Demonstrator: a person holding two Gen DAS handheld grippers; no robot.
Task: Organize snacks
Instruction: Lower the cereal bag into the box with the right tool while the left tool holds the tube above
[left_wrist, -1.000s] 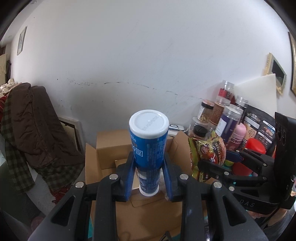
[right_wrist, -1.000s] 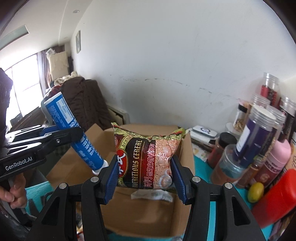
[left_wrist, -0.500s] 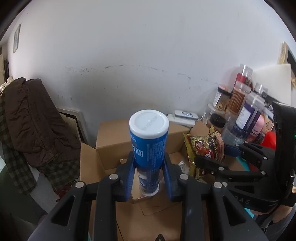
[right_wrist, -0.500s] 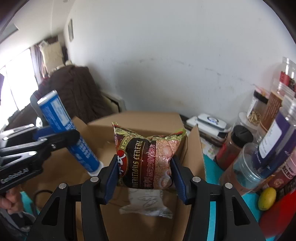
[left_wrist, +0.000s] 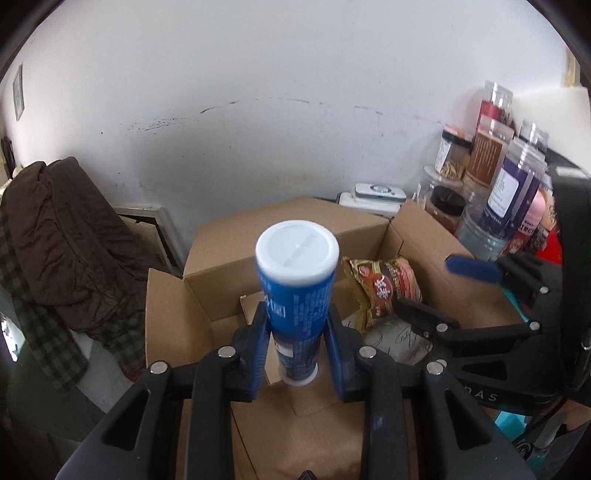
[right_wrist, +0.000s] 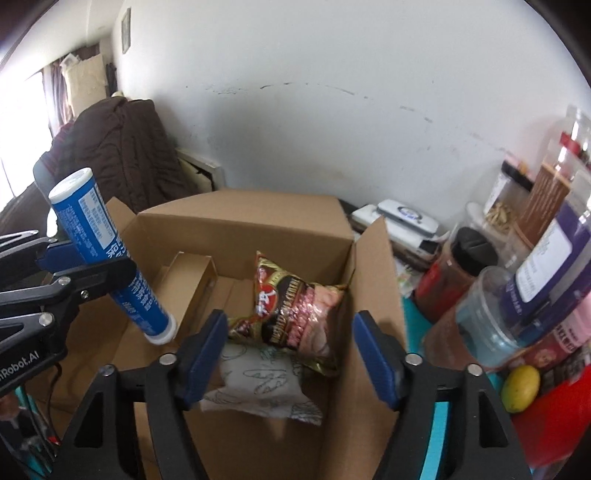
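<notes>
Under cereal bag (right_wrist: 291, 314) (right view): white packet (right_wrist: 258, 384)

The right gripper (right_wrist: 290, 354) has just been opening; its jaws stand apart over the cardboard box (right_wrist: 373, 280), clear of the cereal bag (right_wrist: 291, 314) lying on a white packet (right_wrist: 258, 384). At left, the left gripper (right_wrist: 79, 264) clamps a blue tube (right_wrist: 96, 236).

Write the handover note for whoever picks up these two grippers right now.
Left gripper: shut on the blue tube, held tilted over the cardboard box.
Right gripper: jaws have just been opening; open, nothing pressed between them.
Cereal bag: in the box, lying on a white packet.
Done: cereal bag dropped in.
Left: put the tube in the box; jars and other items to the right still stand outside it.
</notes>
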